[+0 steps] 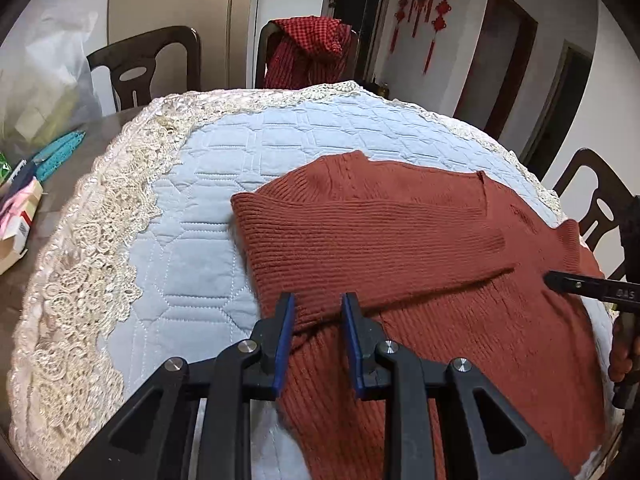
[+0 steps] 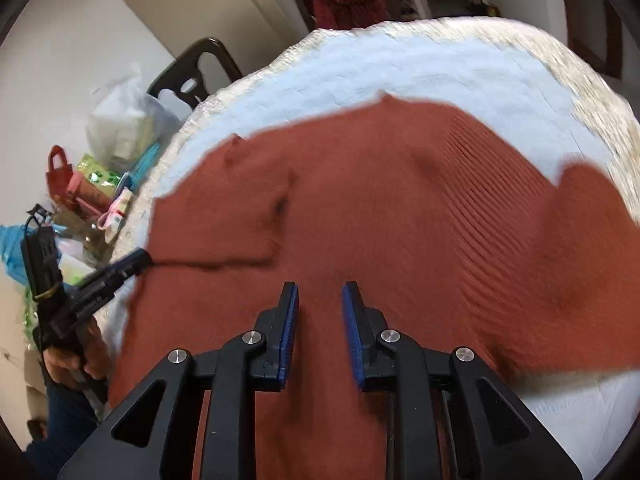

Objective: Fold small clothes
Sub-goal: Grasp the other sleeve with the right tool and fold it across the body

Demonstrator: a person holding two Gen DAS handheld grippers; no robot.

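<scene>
Blue-padded fingers (image 1: 286, 320) of the left gripper (image 1: 319, 304) are held apart, with nothing pinched between them; they are poised just over the near edge of the folded-in sleeve (image 1: 372, 248) of a rust-red ribbed sweater (image 1: 460, 320). Whether the tips touch the knit cannot be told. The right gripper (image 2: 319, 292) is likewise seen with its fingers (image 2: 352, 300) parted and empty above the sweater's body (image 2: 360, 200); that view is blurred. The sweater is spread flat on a pale blue quilted cloth (image 1: 200, 248) with a cream lace border (image 1: 80, 280), laid over a table. From the left view the tip of the right gripper (image 1: 560, 280) is seen at the sweater's right side. Dark chairs (image 1: 144, 64) are placed behind the table, one draped with a red checked garment (image 1: 312, 48).
</scene>
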